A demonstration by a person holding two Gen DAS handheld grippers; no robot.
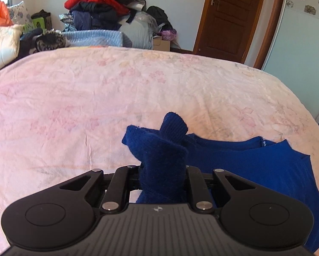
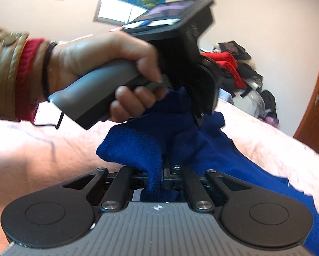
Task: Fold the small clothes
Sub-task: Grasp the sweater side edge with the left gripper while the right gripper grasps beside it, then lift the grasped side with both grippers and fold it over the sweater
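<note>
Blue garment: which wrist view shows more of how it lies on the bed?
The left wrist view: the blue garment spreads rightward over the pink bedspread from the left gripper clamping it. In the right wrist view the hand hides much of it above the right gripper.

We noted a bed [image 1: 95, 98] under a pale pink floral cover, pale walls [image 1: 176, 10], a brown wooden door [image 1: 225, 19], heaped clothes [image 1: 104, 6] behind, and a daylit window [image 2: 116, 11].

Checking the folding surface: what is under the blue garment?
The blue garment lies on a pink floral blanket covering the bed. Both the left gripper and right gripper pinch bunched fabric. What lies beneath the garment's spread part is hidden.
</note>
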